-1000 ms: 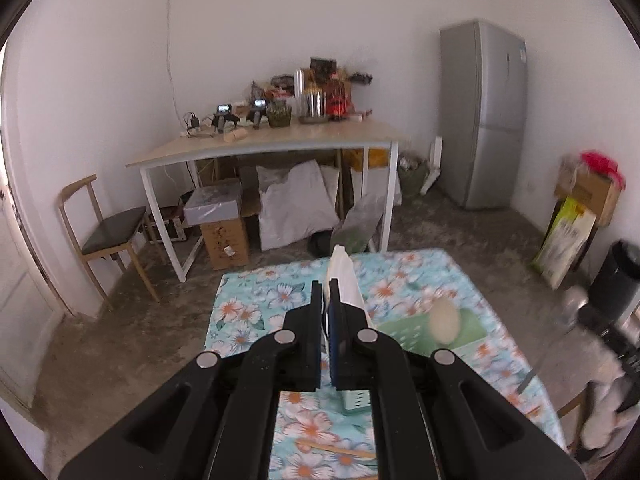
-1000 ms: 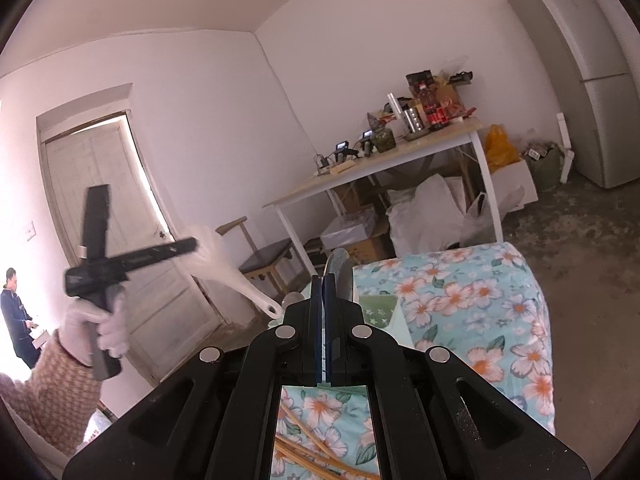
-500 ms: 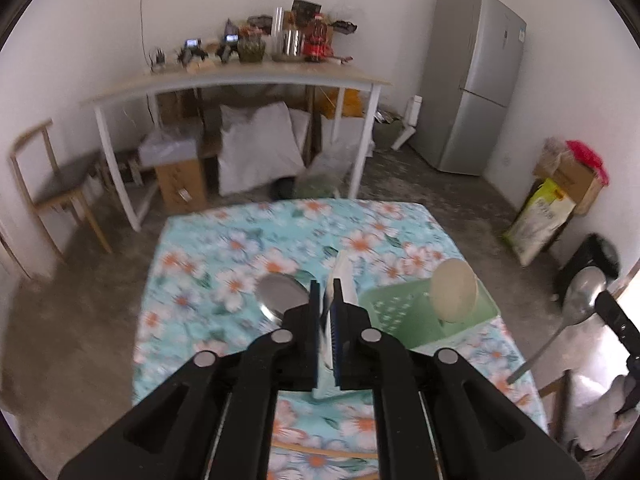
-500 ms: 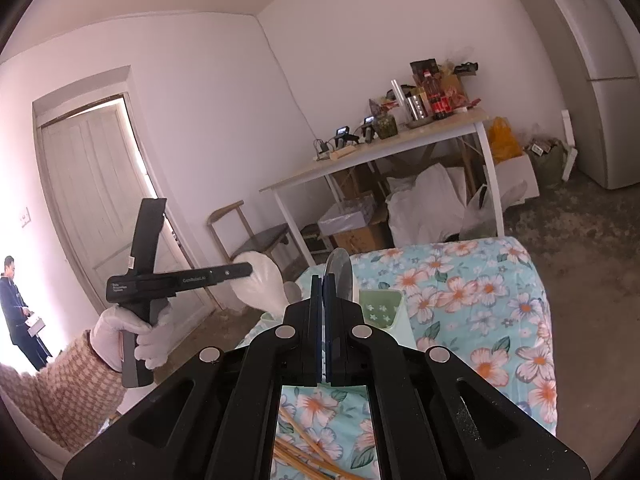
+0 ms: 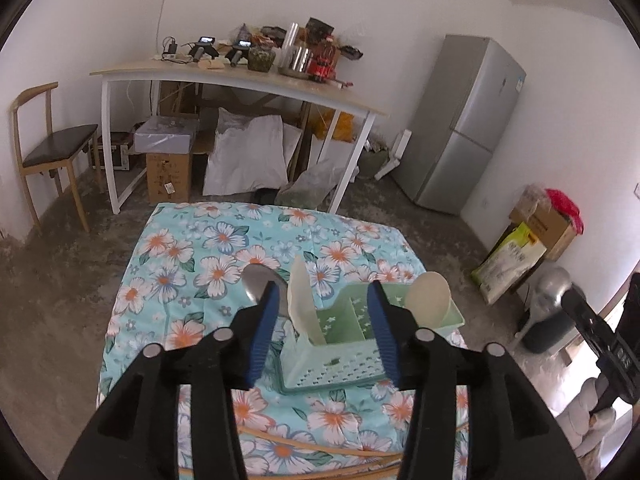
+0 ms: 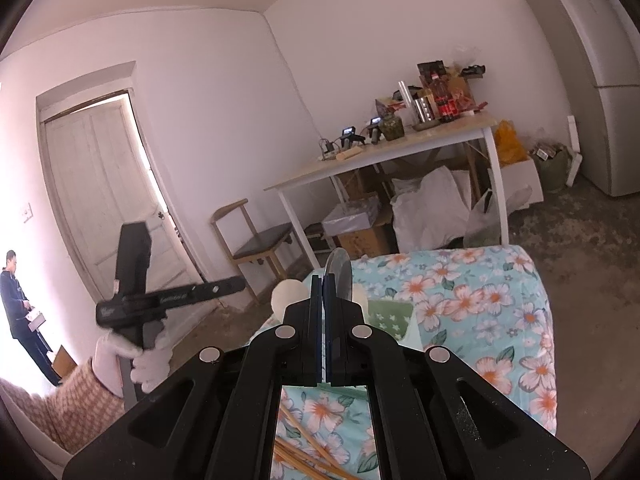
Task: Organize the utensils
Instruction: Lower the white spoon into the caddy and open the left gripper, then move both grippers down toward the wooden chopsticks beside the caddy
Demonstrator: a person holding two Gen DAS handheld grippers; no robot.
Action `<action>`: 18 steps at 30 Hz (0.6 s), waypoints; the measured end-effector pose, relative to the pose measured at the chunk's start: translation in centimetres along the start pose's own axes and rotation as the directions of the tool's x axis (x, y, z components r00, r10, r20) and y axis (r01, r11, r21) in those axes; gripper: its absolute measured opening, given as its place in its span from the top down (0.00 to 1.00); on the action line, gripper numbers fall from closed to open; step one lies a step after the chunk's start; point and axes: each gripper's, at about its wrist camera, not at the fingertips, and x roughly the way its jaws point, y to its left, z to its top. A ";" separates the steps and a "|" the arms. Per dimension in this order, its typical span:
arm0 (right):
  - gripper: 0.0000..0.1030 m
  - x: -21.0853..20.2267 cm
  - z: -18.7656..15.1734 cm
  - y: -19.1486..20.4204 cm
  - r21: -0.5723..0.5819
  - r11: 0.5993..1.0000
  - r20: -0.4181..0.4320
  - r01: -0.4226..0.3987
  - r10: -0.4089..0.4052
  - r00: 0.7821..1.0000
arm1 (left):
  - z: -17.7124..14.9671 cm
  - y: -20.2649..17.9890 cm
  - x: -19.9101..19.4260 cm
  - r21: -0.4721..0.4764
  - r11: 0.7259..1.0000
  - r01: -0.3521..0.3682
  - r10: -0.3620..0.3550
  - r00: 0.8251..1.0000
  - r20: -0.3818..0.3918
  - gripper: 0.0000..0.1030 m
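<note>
Left wrist: fingers [image 5: 264,322] spread, white spatula [image 5: 301,304] between | right fingers [image 6: 316,312] pinching metal spoon [image 6: 339,276]

A black two-finger right gripper [image 6: 322,328] clamps its jaws on the handle of a silver metal spoon [image 6: 339,276], the bowl standing upright above a table draped in a turquoise floral cloth [image 6: 496,312]. Wooden chopsticks [image 6: 308,456] lie on the cloth below. At left, a white-gloved hand [image 6: 150,362] grips the black left gripper [image 6: 236,283], near a pale green plastic organizer [image 6: 390,316].
</note>
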 end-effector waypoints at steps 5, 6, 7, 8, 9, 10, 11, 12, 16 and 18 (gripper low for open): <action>1.00 0.3 1.2 0.3 0.005 0.999 0.011 -0.047 0.047 0.999 | -2.6 0.5 -1.9 -0.036 0.999 0.009 -0.008 1.000 0.021 0.48; 1.00 0.5 1.5 0.4 0.004 0.998 0.014 -0.057 0.057 0.998 | -3.2 0.7 -2.1 -0.041 0.999 0.004 -0.003 1.000 0.019 0.48; 1.00 0.7 1.9 0.5 0.001 0.998 0.019 -0.067 0.067 0.998 | -3.7 0.8 -2.2 -0.043 0.999 0.001 0.000 1.000 0.018 0.48; 1.00 0.9 2.3 0.6 -0.003 0.997 0.023 -0.071 0.071 0.997 | -4.3 0.9 -2.4 -0.044 0.999 -0.003 0.004 1.000 0.013 0.47; 1.00 1.2 2.7 0.6 -0.005 0.997 0.028 -0.079 0.079 0.996 | -5.1 1.0 -2.5 -0.045 0.999 -0.009 0.009 1.000 0.003 0.47; 1.00 1.4 3.1 0.6 -0.006 0.996 0.033 -0.085 0.085 0.996 | -5.6 1.1 -2.6 -0.043 0.999 -0.016 0.016 1.000 -0.007 0.47; 1.00 1.6 3.5 0.6 -0.008 0.996 0.039 -0.092 0.092 0.995 | -6.1 1.2 -2.8 -0.041 0.999 -0.026 0.025 1.000 -0.013 0.47; 1.00 2.0 4.1 0.5 -0.008 0.995 0.046 -0.103 0.104 0.994 | -6.8 1.3 -3.0 -0.037 0.998 -0.043 0.043 0.999 -0.016 0.47; 1.00 3.4 5.5 0.1 -0.011 0.991 0.064 -0.131 0.131 0.989 | -8.3 1.9 -3.8 -0.030 0.997 -0.073 0.073 0.997 -0.019 0.47; 1.00 4.7 6.0 -0.4 -0.004 0.991 0.059 -0.135 0.135 0.989 | -9.0 2.1 -4.0 -0.027 0.997 -0.078 0.078 0.997 -0.027 0.47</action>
